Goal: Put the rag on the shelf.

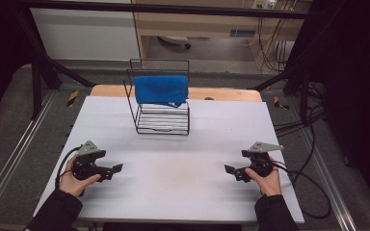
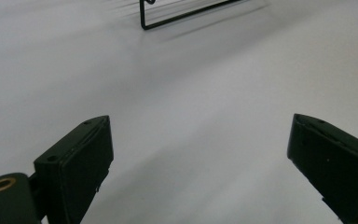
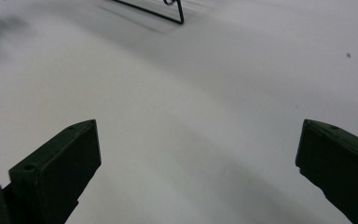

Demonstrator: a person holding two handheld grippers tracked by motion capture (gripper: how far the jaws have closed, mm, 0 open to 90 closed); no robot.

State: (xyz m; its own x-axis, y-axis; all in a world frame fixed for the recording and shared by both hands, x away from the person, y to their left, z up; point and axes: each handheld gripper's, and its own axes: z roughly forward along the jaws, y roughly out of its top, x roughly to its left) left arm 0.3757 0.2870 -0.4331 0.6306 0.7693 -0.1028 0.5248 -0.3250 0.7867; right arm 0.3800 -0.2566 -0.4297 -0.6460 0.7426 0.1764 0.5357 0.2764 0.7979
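towel (image 1: 161,89): blue, folded, draped over top of black wire rack (image 1: 163,117), long axis running left-right across rack | rack: far-centre of white table (image 1: 173,192), well ahead of me | my left gripper (image 1: 117,169) and right gripper (image 1: 228,169): near side of rack, jaws spread, holding nothing, bare table between.
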